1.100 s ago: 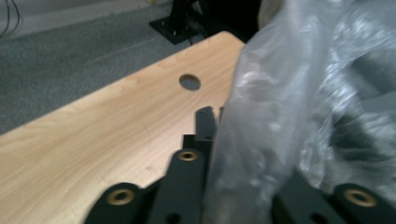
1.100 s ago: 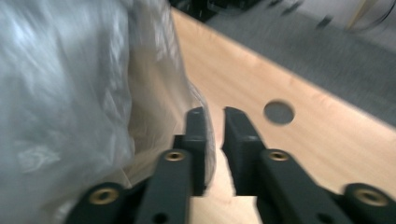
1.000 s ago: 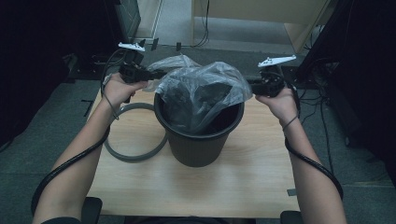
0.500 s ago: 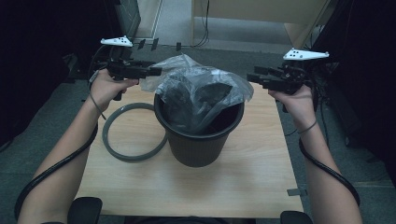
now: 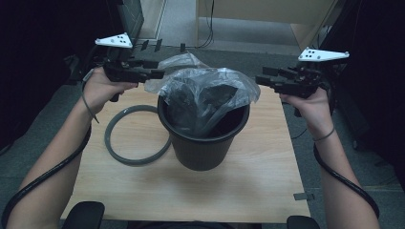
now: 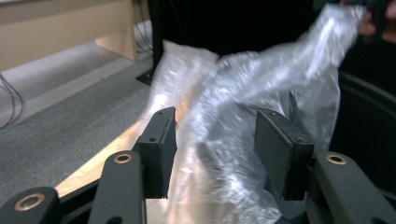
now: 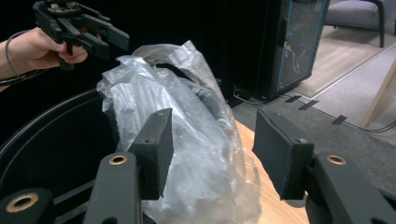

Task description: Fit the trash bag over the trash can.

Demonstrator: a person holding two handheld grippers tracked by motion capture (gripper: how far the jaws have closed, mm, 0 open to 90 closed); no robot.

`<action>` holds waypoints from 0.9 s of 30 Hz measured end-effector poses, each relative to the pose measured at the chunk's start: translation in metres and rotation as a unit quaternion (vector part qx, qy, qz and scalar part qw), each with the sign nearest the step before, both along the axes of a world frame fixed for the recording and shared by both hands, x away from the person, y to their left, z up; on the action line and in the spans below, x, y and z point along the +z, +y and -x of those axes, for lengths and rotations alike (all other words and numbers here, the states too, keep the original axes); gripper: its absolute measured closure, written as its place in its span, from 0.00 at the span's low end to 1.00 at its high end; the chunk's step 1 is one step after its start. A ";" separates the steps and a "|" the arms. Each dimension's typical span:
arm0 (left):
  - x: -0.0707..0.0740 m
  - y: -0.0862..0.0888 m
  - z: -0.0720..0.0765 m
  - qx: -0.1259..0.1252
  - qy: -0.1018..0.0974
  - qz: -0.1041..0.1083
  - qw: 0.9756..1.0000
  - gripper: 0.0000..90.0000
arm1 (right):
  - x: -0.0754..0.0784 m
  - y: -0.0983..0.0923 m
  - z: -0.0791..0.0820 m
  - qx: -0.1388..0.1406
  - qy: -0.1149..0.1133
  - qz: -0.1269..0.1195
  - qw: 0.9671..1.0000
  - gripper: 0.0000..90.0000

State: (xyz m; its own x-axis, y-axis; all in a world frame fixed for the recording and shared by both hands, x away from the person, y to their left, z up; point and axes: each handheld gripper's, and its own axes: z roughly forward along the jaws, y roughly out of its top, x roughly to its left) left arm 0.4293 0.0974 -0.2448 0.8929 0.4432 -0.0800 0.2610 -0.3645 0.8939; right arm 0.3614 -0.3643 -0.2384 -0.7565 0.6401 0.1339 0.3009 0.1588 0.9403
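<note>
Centrally on the wooden table [image 5: 267, 181], toward its far edge: black bin [image 5: 203, 143], upright, with a clear plastic bag [image 5: 210, 93] bunched over its mouth and sagging into it. Beside the bin, near the table's left edge, lying flat: grey ring [image 5: 137, 136] (touching the bin's wall or just short of it, hard to tell from above).

Left gripper [image 5: 155, 74] held above the table's far left corner, level, tips pointed at the bag's left flap. Jaws parted, having just been opening; in the left gripper view [image 6: 215, 140] crumpled film lying between the pads [image 6: 161, 140], not pinched, though blur there makes contact with one pad uncertain.

Right gripper [image 5: 260, 80] held above the table's far right corner, level, tips pointed at the bag's right side, a small gap showing from above. Jaws parted too, having widened a little earlier and now steady; in the right gripper view [image 7: 212, 144] film bulging up between the pads [image 7: 156, 140] without being clamped.

Both hands raised beside the bin's rim, cables trailing down along the forearms.
</note>
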 end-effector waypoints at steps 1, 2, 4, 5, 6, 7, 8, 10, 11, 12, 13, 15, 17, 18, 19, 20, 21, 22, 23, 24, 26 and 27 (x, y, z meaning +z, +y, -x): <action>-0.003 -0.004 -0.001 0.000 0.002 -0.005 1.000 0.52 | -0.001 0.002 0.000 0.004 0.000 0.002 1.000 0.52; -0.006 -0.007 -0.003 0.001 0.005 -0.011 1.000 0.51 | -0.003 0.005 -0.001 0.007 0.002 0.004 1.000 0.51; -0.013 -0.013 -0.007 0.003 0.017 -0.014 1.000 0.50 | -0.006 0.009 0.000 0.013 0.006 0.006 1.000 0.49; -0.016 -0.015 -0.009 0.004 0.021 -0.017 1.000 0.50 | -0.008 0.010 0.000 0.015 0.006 0.009 1.000 0.49; -0.019 -0.017 -0.010 0.004 0.023 -0.020 1.000 0.50 | -0.009 0.011 0.001 0.017 0.005 0.013 1.000 0.48; -0.021 -0.019 -0.012 0.003 0.023 -0.021 1.000 0.50 | -0.010 0.011 0.002 0.019 0.004 0.016 1.000 0.47; -0.022 -0.021 -0.013 0.004 0.023 -0.021 1.000 0.49 | -0.011 0.011 0.002 0.021 0.003 0.019 1.000 0.46; -0.025 -0.022 -0.016 0.008 0.022 -0.020 1.000 0.49 | -0.013 0.010 0.003 0.019 0.004 0.021 1.000 0.44; -0.026 -0.023 -0.018 0.011 0.023 -0.016 1.000 0.48 | -0.013 0.009 0.003 0.018 0.006 0.020 1.000 0.44; -0.027 -0.023 -0.020 0.014 0.027 -0.014 0.999 0.47 | -0.013 0.008 0.004 0.018 0.005 0.014 1.000 0.43; -0.028 -0.023 -0.022 0.016 0.029 -0.013 0.999 0.47 | -0.013 0.008 0.005 0.022 0.005 0.009 1.000 0.43; -0.030 -0.025 -0.024 0.018 0.030 -0.015 0.999 0.48 | -0.013 0.008 0.006 0.030 0.002 0.000 1.000 0.42; -0.032 -0.027 -0.025 0.020 0.034 -0.017 0.999 0.52 | -0.015 0.010 0.007 0.035 0.003 0.002 0.999 0.41; -0.033 -0.028 -0.024 0.020 0.031 -0.013 0.999 0.59 | -0.018 0.012 0.006 0.038 0.006 0.003 0.999 0.39; -0.033 -0.028 -0.023 0.021 0.026 -0.011 0.999 0.62 | -0.021 0.013 0.005 0.041 0.009 0.002 0.999 0.39; -0.034 -0.029 -0.022 0.021 0.024 -0.012 0.999 0.66 | -0.024 0.015 0.004 0.042 0.011 0.002 0.999 0.38; -0.035 -0.029 -0.021 0.023 0.022 -0.015 0.999 0.71 | -0.028 0.016 0.003 0.042 0.014 0.005 0.999 0.38; -0.035 -0.029 -0.020 0.021 0.018 -0.016 0.999 0.72 | -0.031 0.017 0.002 0.041 0.016 0.010 0.999 0.38; -0.035 -0.030 -0.019 0.020 0.015 -0.015 1.000 0.75 | -0.034 0.019 0.001 0.036 0.016 0.017 0.999 0.41; -0.034 -0.030 -0.016 0.018 0.006 -0.019 1.000 0.77 | -0.036 0.020 0.000 0.031 0.013 0.026 0.999 0.47; -0.033 -0.031 -0.013 0.020 -0.002 -0.024 1.000 0.83 | -0.038 0.021 -0.002 0.026 0.008 0.040 0.999 0.63; -0.032 -0.031 -0.012 0.022 -0.007 -0.026 0.999 0.84 | -0.038 0.022 -0.002 0.024 0.008 0.041 0.999 0.73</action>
